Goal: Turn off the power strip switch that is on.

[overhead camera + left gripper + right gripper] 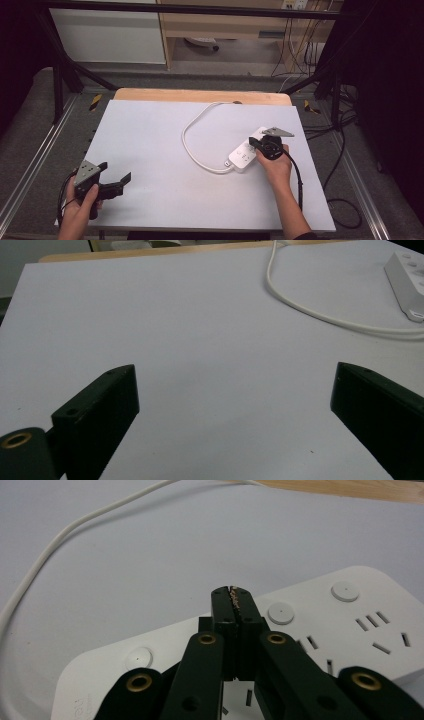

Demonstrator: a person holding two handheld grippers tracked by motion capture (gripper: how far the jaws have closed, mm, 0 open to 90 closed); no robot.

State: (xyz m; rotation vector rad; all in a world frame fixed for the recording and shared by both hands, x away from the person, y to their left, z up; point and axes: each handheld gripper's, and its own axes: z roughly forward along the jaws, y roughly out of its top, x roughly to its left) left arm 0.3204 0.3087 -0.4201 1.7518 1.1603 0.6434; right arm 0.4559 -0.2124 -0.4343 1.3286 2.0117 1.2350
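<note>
The right claw [234,594] has its jaws pressed together with nothing between them, and in the right gripper view its joined tip hangs directly over the white power strip [320,625], just short of a round switch button [281,613] that lies slightly ahead and to one side of the tip. Whether the tip touches the plastic I cannot tell. A closed tip over a row of buttons reads, as a judgement, like a press about to be made, and the move would turn on that small offset between tip and button.

In the high view the power strip [246,152] lies at the right side of the grey surface [150,150], its long axis running diagonally from near-left to far-right, under the right claw [262,145]. Its white cord [192,150] leaves the near-left end, loops leftward and runs off the far edge.

The left claw [116,181] rests well apart at the near-left corner, jaws spread wide and empty, pointing toward the strip. The right hand [276,167] is plainly the nearer one
</note>
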